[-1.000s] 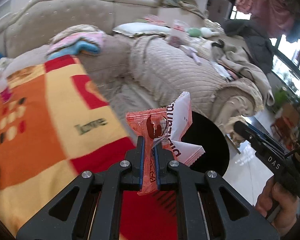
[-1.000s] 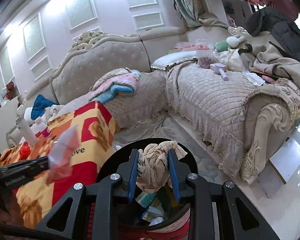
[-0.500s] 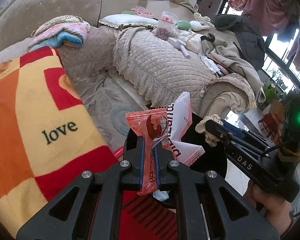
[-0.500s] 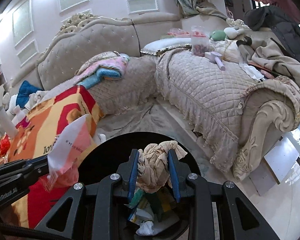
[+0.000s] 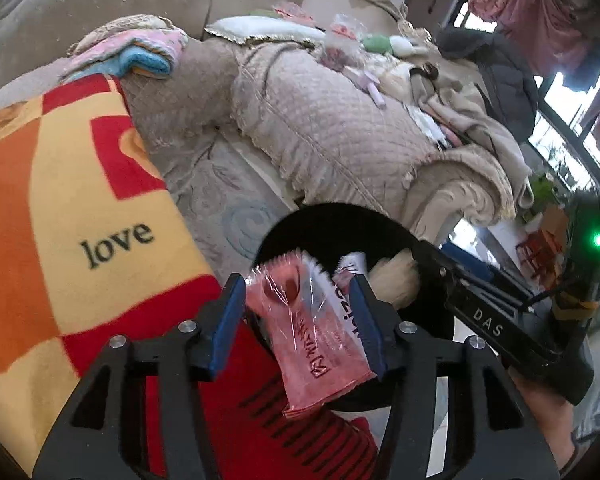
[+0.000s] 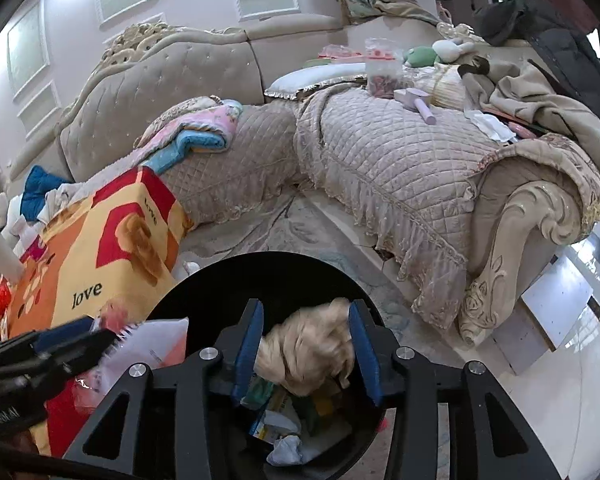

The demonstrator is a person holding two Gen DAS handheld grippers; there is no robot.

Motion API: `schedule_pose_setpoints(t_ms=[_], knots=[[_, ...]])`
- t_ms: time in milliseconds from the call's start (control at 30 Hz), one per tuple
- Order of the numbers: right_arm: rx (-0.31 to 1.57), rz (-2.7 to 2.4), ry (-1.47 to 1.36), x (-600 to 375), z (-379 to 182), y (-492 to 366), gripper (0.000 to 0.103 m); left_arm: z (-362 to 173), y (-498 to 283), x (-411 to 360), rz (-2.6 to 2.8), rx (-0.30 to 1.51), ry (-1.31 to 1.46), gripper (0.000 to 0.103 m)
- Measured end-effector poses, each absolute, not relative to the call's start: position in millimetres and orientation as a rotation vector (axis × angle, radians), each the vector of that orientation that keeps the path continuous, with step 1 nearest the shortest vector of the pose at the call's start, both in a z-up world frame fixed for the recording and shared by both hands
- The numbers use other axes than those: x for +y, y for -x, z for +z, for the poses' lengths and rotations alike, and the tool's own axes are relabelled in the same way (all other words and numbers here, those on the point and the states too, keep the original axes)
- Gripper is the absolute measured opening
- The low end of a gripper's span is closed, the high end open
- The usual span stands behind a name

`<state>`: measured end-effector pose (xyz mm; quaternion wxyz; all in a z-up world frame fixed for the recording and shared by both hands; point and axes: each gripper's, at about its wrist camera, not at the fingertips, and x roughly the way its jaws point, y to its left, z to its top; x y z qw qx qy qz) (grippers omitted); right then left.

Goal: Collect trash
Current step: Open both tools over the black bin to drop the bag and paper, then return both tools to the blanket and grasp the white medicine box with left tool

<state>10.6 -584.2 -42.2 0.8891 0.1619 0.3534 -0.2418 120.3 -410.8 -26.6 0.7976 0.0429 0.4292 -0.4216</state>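
Hanging between wide left jaws, pink wrapper (image 5: 312,332), crumpled tissue (image 6: 308,356) between wide right jaws, over bin (image 6: 204,292)

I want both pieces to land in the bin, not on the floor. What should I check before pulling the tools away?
1. Left tool open: ok, blue pads spread wide.
2. Pink plastic snack wrapper free of the left tool: cannot tell, it sits between the pads and may touch one.
3. Wrapper over the round black trash bin: ok.
4. Right tool open: ok.
5. Crumpled beige tissue wad released: cannot tell, it appears blurred between the pads.
6. Wad over the bin's opening: ok, trash visible below.
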Motion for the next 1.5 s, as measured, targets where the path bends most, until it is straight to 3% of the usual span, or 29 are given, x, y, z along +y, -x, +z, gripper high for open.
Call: schedule_pose_setpoints(t_ms=[900,1000,1100,1333,1500], knots=[[0.674,-0.472,-0.339,-553.9,-25.8,-22.5,0.044,-15.4,-152.1,-352.4,-0.74,0.929,0.101,0.052],[0.656,-0.441,-0.327,-533.2,-19.4,-26.5,0.044,-7.6,-146.8,-325.8,-0.669,0.882,0.108,0.053],[0.649,-0.393,-0.313,-508.1,-15.0,-32.1,0.044,-0.4,-145.9,-294.5,-0.586,0.843,0.126,0.064],[0.65,-0.23,-0.222,-439.1,-12.4,-56.5,0.046,10.0,-156.6,-202.3,-0.459,0.816,0.059,0.065],[0.703,-0.121,-0.124,-396.9,-24.1,-77.4,0.046,-3.4,-153.0,-95.9,-0.286,0.84,0.17,0.065]])
